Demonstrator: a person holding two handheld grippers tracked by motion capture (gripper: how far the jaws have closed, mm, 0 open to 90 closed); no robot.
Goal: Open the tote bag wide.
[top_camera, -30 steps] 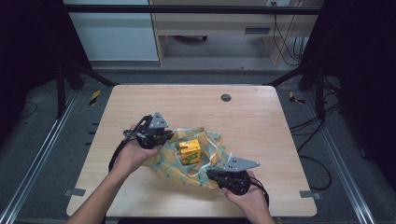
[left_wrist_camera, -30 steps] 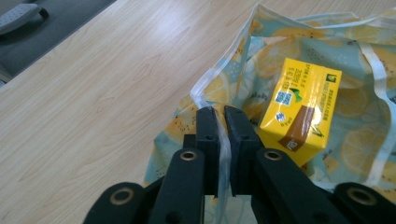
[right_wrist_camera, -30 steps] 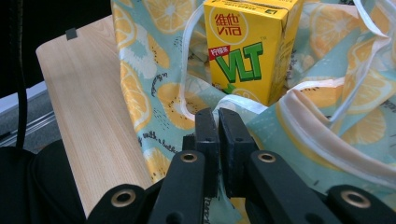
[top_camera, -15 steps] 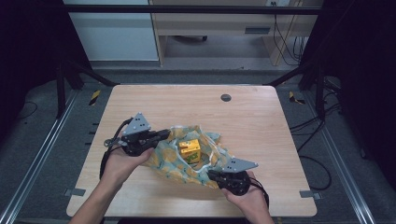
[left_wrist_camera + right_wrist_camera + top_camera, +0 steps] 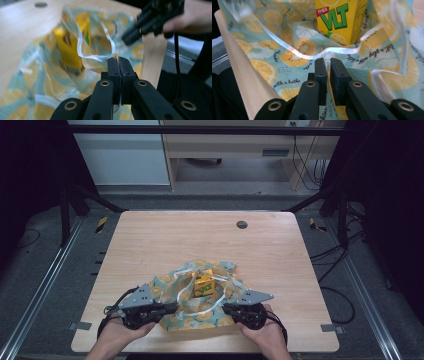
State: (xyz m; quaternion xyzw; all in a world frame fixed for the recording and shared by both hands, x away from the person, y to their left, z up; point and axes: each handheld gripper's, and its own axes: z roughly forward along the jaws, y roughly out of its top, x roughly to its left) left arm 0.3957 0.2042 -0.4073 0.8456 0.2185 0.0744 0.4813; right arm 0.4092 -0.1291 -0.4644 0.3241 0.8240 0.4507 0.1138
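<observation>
A cloth bag [image 5: 186,321] printed with citrus slices and trimmed in white ribbon lies near the table's front edge. Inside it stands a yellow VLT drink carton [image 5: 204,285], upright. My left gripper [image 5: 172,308] is shut on the bag's left rim. In the left gripper view the closed jaws [image 5: 118,60] pinch the ribbon edge, with the carton [image 5: 66,47] beyond. At the bag's right rim my right gripper [image 5: 225,308] is shut on the fabric. Its jaws [image 5: 328,61] clamp the cloth just in front of the carton [image 5: 337,17].
The wooden table [image 5: 150,245] has a round black grommet [image 5: 242,224] at its far side. Its front edge [image 5: 242,75] runs close under both hands. Metal frame rails flank the table, and cables lie on the floor at the right.
My left gripper has swung from the bag's far left side back toward the front edge, pulling the rim with it. The bag now lies closer to the person. The right gripper kept still.
</observation>
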